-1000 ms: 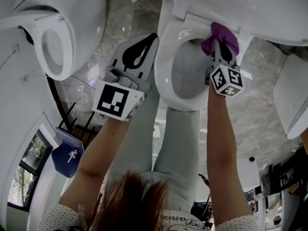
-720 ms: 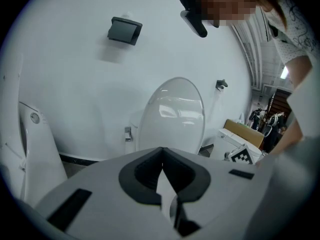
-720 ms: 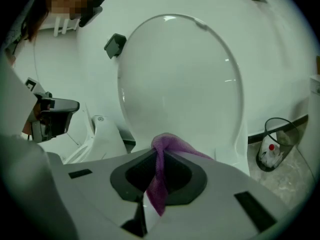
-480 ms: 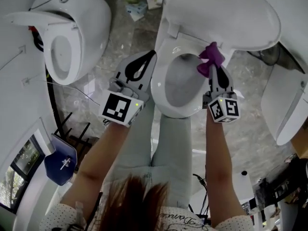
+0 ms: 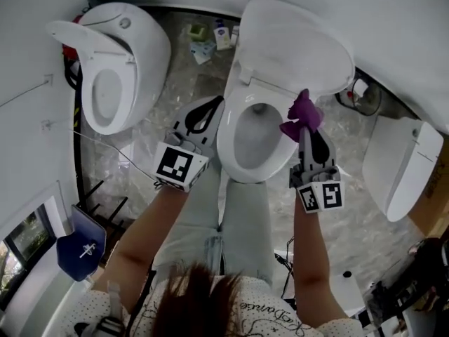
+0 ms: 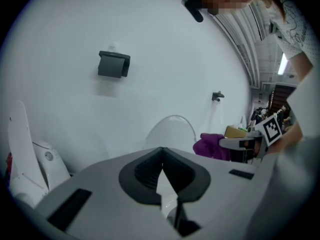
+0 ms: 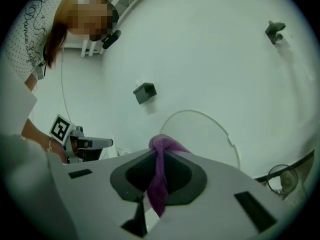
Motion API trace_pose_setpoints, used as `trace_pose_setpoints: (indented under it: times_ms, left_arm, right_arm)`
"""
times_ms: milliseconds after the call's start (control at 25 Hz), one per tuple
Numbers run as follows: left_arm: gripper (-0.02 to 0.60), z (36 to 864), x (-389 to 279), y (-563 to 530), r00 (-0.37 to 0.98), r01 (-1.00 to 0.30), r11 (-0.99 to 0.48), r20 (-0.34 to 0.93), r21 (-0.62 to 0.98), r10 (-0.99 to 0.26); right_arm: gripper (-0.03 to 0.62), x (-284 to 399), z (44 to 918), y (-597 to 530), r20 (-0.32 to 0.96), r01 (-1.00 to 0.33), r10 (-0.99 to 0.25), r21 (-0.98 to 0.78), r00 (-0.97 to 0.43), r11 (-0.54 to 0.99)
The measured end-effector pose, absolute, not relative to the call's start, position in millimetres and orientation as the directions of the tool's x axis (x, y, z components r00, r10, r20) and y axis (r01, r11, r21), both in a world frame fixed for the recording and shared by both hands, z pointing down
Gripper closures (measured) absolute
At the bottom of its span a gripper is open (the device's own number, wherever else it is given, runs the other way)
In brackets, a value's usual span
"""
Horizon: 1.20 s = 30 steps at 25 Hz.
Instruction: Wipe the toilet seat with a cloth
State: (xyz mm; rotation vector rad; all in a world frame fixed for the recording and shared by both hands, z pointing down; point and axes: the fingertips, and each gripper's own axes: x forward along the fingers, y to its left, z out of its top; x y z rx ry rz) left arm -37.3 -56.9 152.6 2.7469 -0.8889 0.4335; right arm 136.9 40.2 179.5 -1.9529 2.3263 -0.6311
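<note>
Central toilet with raised lid (image 5: 295,41) and white toilet seat (image 5: 228,142). Left gripper (image 5: 215,105) beside the seat's left edge, jaws closed together on nothing. Right gripper (image 5: 306,128) at the seat's right rear rim, jaws pinching a purple cloth (image 5: 302,112); contact between cloth and seat cannot be determined.

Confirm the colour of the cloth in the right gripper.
Purple. The cloth shows best in the right gripper view.
</note>
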Motion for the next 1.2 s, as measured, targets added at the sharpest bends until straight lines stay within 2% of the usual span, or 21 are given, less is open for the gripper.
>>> trace_pose_setpoints:
  times_ms: [200, 440, 840, 1200]
  left_arm:
    - [0.578, 104, -31, -49, 0.776, -0.598, -0.797, 0.311, 0.089, -0.548]
    - [0.578, 45, -19, -32, 0.796, -0.585, -0.808, 0.25, 0.078, -0.552]
    - [0.578, -22, -9, -4, 0.82, -0.556, -0.83, 0.196, 0.046, -0.538]
    - [0.578, -69, -19, 9, 0.795, -0.604, -0.794, 0.133, 0.077, -0.592]
  right_arm:
    - [0.548, 143, 96, 48, 0.109, -0.941, -0.978, -0.309, -0.181, 0.139]
    - [0.546, 146, 18, 60, 0.042, -0.957, -0.982, -0.236, -0.184, 0.169]
    - [0.546, 157, -66, 76, -0.013, -0.98, -0.985, -0.101, -0.171, 0.171]
    - [0.545, 153, -108, 92, -0.04, -0.986, -0.986, -0.05, -0.159, 0.161]
